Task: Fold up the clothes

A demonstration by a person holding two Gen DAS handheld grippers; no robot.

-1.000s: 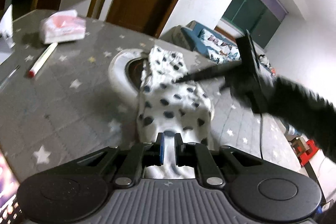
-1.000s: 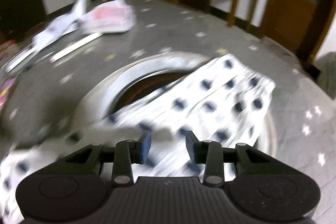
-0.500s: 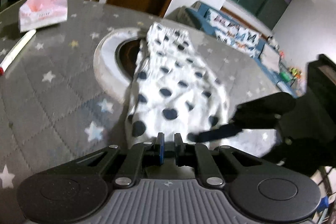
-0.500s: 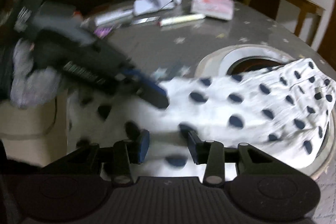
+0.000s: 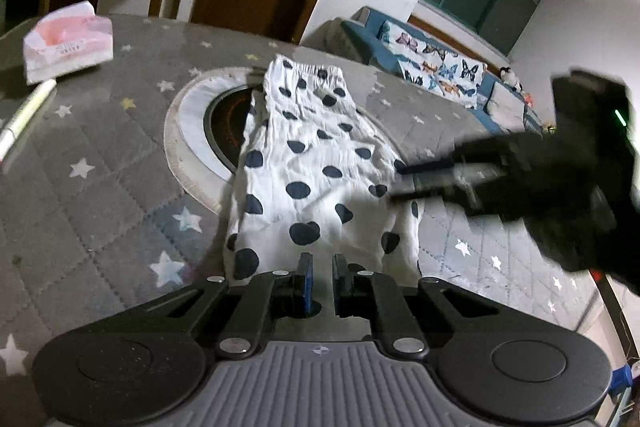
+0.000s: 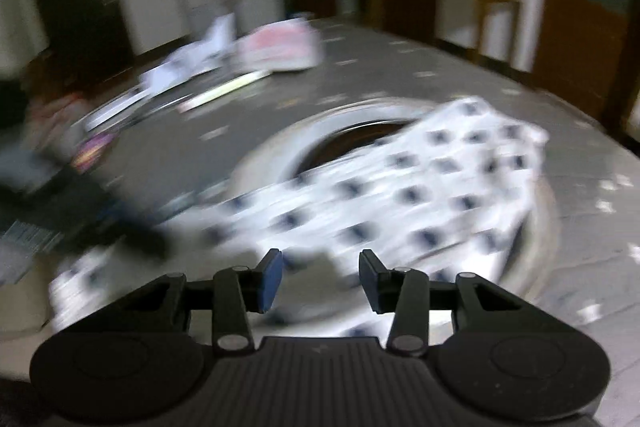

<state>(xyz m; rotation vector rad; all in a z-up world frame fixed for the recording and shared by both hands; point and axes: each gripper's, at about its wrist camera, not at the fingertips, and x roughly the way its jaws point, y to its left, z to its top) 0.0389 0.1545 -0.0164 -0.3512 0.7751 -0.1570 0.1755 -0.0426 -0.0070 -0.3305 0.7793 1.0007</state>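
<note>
The polka-dot garment (image 5: pixel 316 171) lies flat at frame centre on the grey starred worktop (image 5: pixel 92 163). The left tool (image 5: pixel 319 281), bottom centre, is narrowly parted, gripping nothing; the right tool (image 6: pixel 320 281) gapes wide, empty.

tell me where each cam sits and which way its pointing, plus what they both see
Left wrist: sits on the left gripper, looking along its nearly closed jaws over the polka-dot garment toward door and sofa; the right gripper reaches in from the right.
Right wrist: sits on the right gripper, jaws apart, looking across the garment toward the tissue pack; heavily blurred.
Shared: garment, round ring under it, tissue pack, star-patterned table cover.
</note>
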